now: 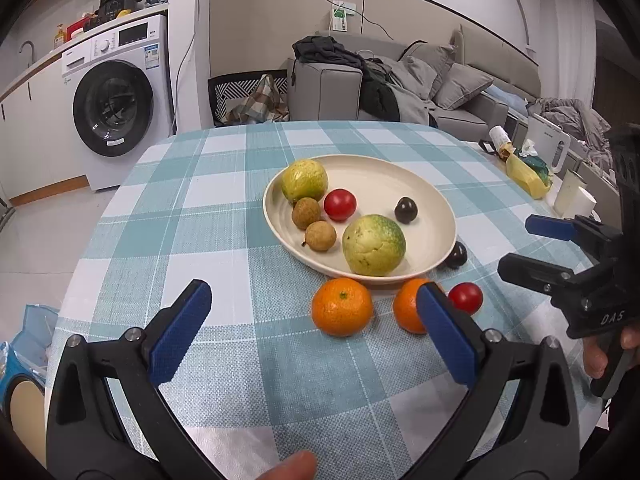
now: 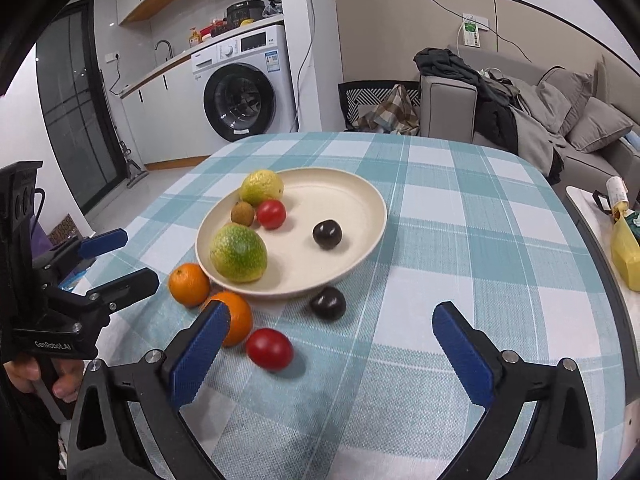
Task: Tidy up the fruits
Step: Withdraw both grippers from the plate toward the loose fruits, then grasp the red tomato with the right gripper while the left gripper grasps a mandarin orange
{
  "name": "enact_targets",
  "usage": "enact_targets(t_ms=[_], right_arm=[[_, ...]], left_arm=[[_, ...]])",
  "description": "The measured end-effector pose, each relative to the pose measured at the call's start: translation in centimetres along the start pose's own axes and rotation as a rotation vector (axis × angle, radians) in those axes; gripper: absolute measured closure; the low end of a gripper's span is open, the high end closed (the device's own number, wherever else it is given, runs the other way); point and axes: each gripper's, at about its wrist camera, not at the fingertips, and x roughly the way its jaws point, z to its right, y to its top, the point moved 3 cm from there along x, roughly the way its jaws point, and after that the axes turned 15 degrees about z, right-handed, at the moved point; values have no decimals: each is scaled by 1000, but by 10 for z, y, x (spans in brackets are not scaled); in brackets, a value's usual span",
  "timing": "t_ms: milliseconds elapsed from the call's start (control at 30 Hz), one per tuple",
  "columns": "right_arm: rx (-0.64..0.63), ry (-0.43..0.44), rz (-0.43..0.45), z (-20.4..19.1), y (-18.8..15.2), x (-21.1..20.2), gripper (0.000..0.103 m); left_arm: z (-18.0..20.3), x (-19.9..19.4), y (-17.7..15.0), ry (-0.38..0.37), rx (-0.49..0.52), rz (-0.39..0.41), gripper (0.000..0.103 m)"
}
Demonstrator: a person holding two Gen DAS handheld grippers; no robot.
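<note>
1. Left tool jaws spread wide, empty, over worktop.
2. Right tool also spread, empty.
3. Two oranges, a tomato and a plum lie just outside plate.
4. Plate holds other fruit.

Both the left gripper and right gripper have black frames, textured blue pads, silver screws, white lettering, with bare skin gripping the handles.
</note>
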Motion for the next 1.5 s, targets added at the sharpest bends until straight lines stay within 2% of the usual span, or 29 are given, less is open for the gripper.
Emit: enact_targets(t_ms=[233,567,833,1033,1200,1500], right_arm=[[-23,1,-34,-4,-12,2,0],[23,6,-72,1,-18,6,0],[21,52,-121,-11,-28,14,0],[-4,92,-122,-23,-31,13,2],[3,139,-117,-27,-32,12,13],[19,197,-127,-33,-35,13,44]], left_arm=[[2,5,-5,-7,1,-13,1],[4,13,-11,-13,1,-38,1],[-2,19,-12,-17,-23,-55,1],[-5,21,-13,-13,-35,-60,1],[-5,21,-13,-14,-35,-60,1],[-5,22,-14,-13,-41,-67,1]])
